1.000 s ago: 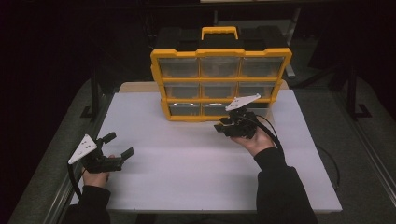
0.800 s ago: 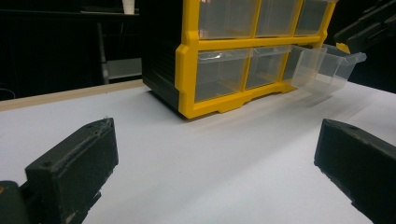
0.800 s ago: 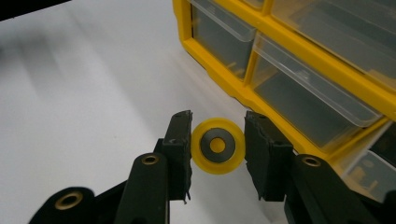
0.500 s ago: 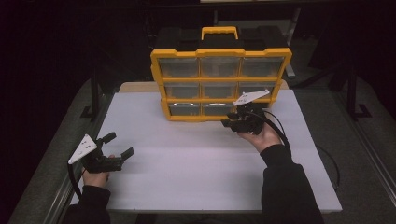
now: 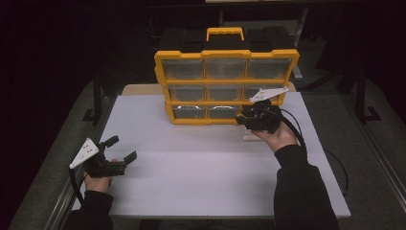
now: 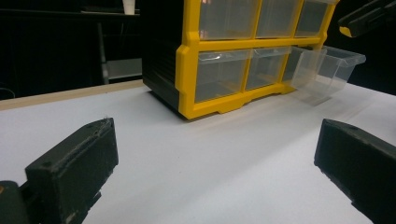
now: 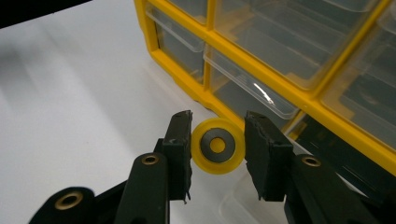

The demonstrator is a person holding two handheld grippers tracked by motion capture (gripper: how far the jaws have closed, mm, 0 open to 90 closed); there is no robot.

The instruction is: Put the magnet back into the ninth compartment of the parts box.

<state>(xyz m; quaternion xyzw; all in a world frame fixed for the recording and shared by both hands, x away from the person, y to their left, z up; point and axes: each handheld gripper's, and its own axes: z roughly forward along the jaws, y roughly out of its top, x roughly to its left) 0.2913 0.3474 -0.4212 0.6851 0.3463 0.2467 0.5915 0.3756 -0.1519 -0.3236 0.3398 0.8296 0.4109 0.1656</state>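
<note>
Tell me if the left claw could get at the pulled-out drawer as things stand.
Probably yes. The left claw is open and only bare table lies between it and the drawer. But the right claw, shut on a yellow wheel, hangs close by and may crowd it.

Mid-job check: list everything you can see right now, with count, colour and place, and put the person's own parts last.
Drawer organiser: one, yellow frame with black back and yellow handle, standing at the far side of the table, nine clear-fronted compartments.
Pulled-out drawer: one, clear plastic, out of the bottom-right slot and on the table in front of it.
Yellow wheel: one, yellow with a grey centre, clamped between the right gripper's jaws.
Table: one, white top, under everything.
Left gripper: one, black with a grey plate, near the table's near left corner, jaws wide open and empty.
Right gripper: one, black with a grey plate, in front of the organiser's bottom-right slot, shut on the wheel.
Hands: two, dark sleeves, one on each gripper.
</note>
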